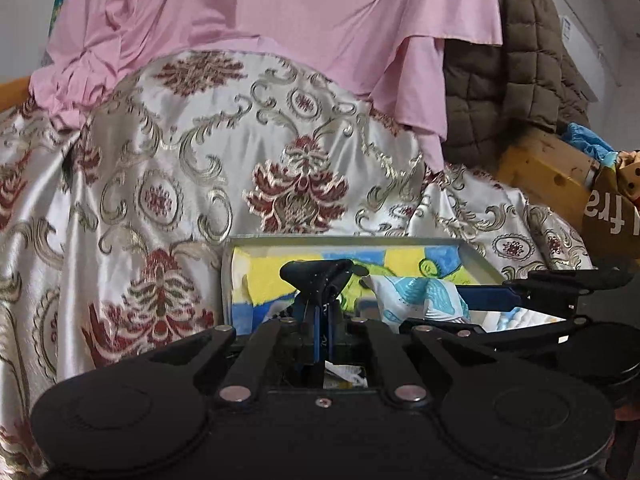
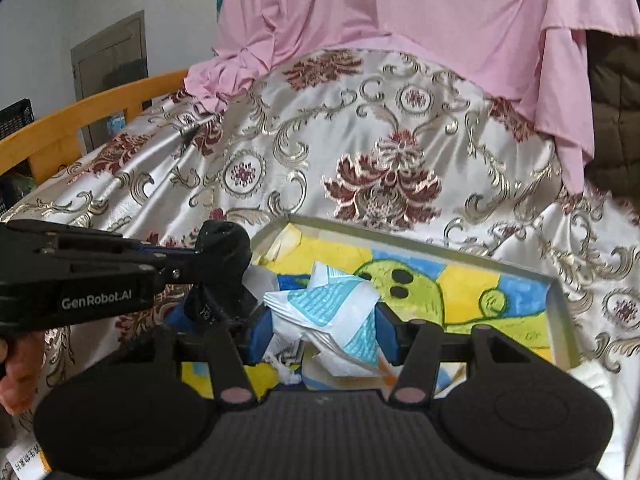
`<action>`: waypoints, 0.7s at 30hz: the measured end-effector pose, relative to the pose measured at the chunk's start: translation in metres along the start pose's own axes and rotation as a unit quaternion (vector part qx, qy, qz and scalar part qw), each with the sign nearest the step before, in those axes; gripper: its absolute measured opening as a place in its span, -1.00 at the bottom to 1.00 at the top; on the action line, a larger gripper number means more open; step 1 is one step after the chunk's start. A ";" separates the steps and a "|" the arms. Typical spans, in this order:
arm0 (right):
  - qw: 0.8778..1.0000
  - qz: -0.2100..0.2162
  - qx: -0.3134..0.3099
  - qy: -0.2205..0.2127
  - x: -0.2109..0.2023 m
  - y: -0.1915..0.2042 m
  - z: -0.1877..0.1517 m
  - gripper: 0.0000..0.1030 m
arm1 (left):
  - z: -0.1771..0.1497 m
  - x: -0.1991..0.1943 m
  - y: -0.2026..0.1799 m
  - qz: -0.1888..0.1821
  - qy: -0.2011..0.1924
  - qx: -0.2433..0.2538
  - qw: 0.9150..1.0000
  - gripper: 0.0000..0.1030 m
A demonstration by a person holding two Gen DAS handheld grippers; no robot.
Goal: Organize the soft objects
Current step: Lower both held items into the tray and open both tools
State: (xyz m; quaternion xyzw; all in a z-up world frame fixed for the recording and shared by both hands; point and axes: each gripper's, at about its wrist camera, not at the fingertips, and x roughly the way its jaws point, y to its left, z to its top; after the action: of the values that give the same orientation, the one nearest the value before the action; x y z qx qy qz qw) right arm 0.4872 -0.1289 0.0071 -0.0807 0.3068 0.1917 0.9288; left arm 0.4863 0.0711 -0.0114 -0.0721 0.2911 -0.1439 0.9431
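My left gripper [image 1: 323,305] is shut on a bunched black sock-like cloth [image 1: 318,274], held just above the near left corner of a shallow grey tray [image 1: 476,256]. The tray [image 2: 558,300] is lined with a yellow, blue and green drawing and lies on the bed. My right gripper [image 2: 322,332] is shut on a crumpled white and blue bundle [image 2: 332,308], its blue pads pressing both sides, over the tray's near edge. In the right wrist view the left gripper [image 2: 200,276] reaches in from the left with the black cloth [image 2: 222,248].
A shiny cream bedspread with red flowers [image 2: 384,152] covers the bed. A pink sheet [image 2: 420,12] hangs behind it, with a brown quilted jacket [image 1: 508,80] at the right. A wooden bed rail [image 2: 80,120] runs along the left. A hand [image 2: 18,376] shows at the lower left.
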 end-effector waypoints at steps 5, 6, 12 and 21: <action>1.000 0.000 -0.005 0.017 0.007 0.001 -0.007 0.12 | -0.009 0.008 0.005 0.005 0.020 -0.010 1.000 -0.95; 1.000 0.000 -0.008 0.020 0.008 0.002 -0.008 0.12 | -0.010 0.009 0.006 0.006 0.024 -0.011 1.000 -0.95; 0.999 -0.005 -0.021 0.038 0.015 0.005 -0.016 0.16 | -0.016 0.016 0.007 0.010 0.048 -0.013 0.999 -0.95; 0.998 -0.009 -0.026 0.058 0.018 0.006 -0.021 0.24 | -0.024 0.022 0.005 0.021 0.082 -0.028 0.996 -0.77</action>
State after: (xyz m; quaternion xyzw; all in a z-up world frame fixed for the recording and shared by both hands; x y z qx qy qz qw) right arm 0.4864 -0.1233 -0.0204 -0.1185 0.3548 0.1857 0.9086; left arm 0.4913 0.0674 -0.0439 -0.0806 0.3732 -0.1215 0.9162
